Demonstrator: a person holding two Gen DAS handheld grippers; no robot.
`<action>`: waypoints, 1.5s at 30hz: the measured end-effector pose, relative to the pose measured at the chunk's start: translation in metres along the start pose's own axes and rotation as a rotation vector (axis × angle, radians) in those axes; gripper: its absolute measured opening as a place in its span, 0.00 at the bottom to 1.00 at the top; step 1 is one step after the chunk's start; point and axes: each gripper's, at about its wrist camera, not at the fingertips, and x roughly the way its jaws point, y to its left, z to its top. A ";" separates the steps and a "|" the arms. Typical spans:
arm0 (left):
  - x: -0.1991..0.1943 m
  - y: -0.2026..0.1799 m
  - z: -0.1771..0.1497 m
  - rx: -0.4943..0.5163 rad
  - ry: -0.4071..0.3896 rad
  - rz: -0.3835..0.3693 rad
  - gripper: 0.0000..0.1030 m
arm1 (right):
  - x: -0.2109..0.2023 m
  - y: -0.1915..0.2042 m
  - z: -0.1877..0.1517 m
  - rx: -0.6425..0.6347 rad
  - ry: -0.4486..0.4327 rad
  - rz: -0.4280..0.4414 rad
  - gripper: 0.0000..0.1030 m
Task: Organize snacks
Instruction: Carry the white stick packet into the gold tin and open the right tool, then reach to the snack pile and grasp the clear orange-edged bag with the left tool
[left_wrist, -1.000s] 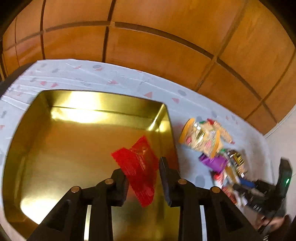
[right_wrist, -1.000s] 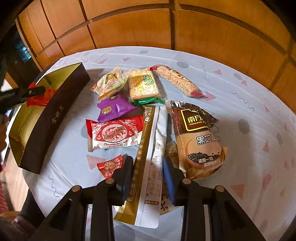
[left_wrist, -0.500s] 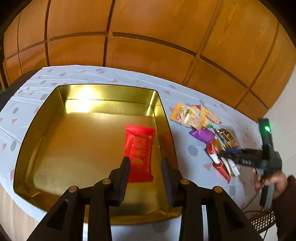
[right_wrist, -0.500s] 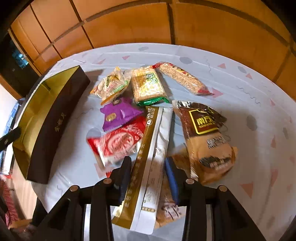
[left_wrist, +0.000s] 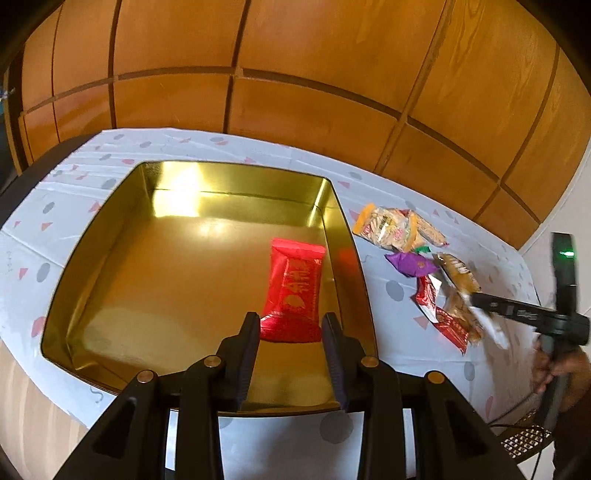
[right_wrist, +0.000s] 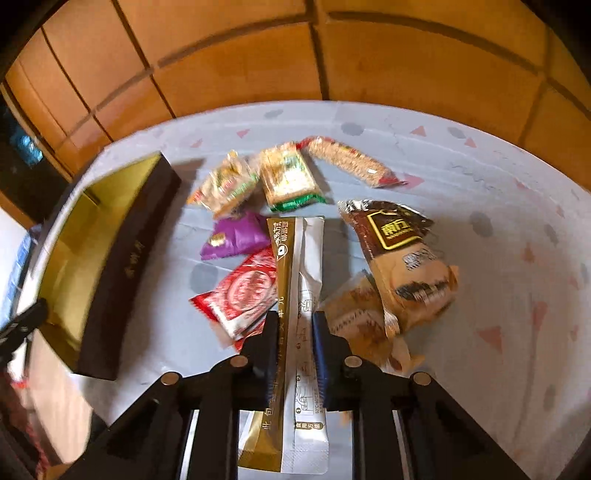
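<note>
I'm clamping my right gripper (right_wrist: 294, 347) across the long gold-and-white sachet (right_wrist: 295, 295), pinching its light, floppy, slick film mid-length. My left gripper (left_wrist: 290, 345) is hanging half-open and empty above the gold tin (left_wrist: 207, 173)

red packet (left_wrist: 293, 291) — flat in gold tin (left_wrist: 110, 229) | gold-white sachet (right_wrist: 301, 280) — gripped

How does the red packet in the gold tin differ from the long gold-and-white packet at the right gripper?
The red packet is short and lies loose in the gold tin; the long gold-and-white packet is clamped by the right gripper, outside the tin. Both are sealed snack wrappers.
</note>
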 end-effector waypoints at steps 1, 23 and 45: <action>-0.001 0.001 0.000 -0.001 -0.003 0.004 0.34 | -0.012 0.002 -0.002 0.013 -0.028 0.018 0.17; -0.011 0.026 -0.008 -0.045 -0.022 0.073 0.34 | 0.041 0.170 0.040 0.068 0.007 0.285 0.27; -0.013 0.000 -0.012 0.039 -0.021 0.088 0.34 | -0.025 0.150 -0.013 -0.289 -0.180 0.036 0.72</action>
